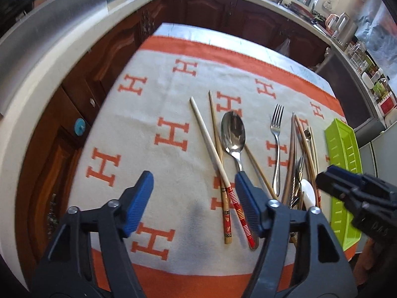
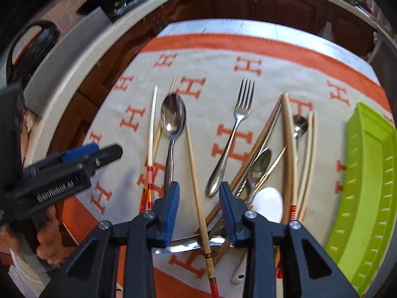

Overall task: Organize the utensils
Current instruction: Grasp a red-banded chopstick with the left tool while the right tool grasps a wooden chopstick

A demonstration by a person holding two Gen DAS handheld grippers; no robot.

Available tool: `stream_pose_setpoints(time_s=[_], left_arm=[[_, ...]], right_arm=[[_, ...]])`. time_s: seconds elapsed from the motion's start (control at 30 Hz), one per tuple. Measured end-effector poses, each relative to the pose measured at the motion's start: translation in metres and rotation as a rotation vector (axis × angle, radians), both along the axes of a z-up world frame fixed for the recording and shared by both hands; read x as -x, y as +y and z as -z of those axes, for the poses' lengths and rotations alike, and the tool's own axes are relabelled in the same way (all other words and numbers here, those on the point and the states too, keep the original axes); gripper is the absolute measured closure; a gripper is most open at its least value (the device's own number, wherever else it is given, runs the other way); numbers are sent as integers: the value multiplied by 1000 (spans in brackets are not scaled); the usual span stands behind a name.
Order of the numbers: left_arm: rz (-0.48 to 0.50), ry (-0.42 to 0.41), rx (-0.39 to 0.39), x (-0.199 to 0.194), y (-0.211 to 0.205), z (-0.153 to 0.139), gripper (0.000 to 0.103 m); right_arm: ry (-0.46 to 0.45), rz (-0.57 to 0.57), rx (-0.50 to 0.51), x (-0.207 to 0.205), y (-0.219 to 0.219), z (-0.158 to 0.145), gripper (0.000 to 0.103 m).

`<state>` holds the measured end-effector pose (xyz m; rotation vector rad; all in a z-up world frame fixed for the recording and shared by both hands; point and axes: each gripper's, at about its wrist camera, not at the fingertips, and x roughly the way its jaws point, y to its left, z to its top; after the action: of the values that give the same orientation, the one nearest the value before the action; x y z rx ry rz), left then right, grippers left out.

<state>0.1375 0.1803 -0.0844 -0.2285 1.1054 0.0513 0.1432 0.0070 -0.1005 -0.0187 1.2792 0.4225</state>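
Note:
Utensils lie on a white cloth with orange H marks (image 1: pixel 153 104). A big steel spoon (image 1: pixel 233 134) lies beside crossed chopsticks (image 1: pixel 211 146). A steel fork (image 1: pixel 277 139) lies to its right, then a pile of chopsticks, small spoons and a white spoon (image 1: pixel 307 193). A lime green tray (image 1: pixel 345 173) stands at the right edge. My left gripper (image 1: pixel 193 181) is open and empty above the chopstick handles. My right gripper (image 2: pixel 199 196) is open and empty over a bamboo chopstick (image 2: pixel 196 173), left of the fork (image 2: pixel 233 134) and white spoon (image 2: pixel 269 203). The tray (image 2: pixel 367 173) is at far right.
Dark wood cabinets (image 1: pixel 99 57) and a pale countertop (image 1: pixel 49 57) curve round the table's left and far sides. A sink and bottles (image 1: pixel 347 29) are at the back right. The person's hand (image 2: pixel 49 233) holds the left gripper.

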Motion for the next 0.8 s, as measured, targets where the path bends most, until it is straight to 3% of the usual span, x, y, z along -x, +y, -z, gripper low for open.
stream_pose_setpoints(time_s=[0.2, 0.27, 0.4, 0.57, 0.8], left_arm=[[1, 47, 49, -16, 2, 28, 49], [4, 50, 60, -21, 2, 32, 50], [-4, 66, 75, -38, 1, 42, 50], [-19, 100, 73, -55, 0, 52, 69], [-16, 126, 56, -68, -8, 61, 72]], right_arm=[[65, -37, 44, -4, 9, 30, 85], [70, -48, 53, -5, 13, 36, 95], [56, -45, 43, -7, 17, 41, 95], [72, -15, -8, -9, 11, 43, 96], [92, 8, -57, -5, -5, 40, 96]])
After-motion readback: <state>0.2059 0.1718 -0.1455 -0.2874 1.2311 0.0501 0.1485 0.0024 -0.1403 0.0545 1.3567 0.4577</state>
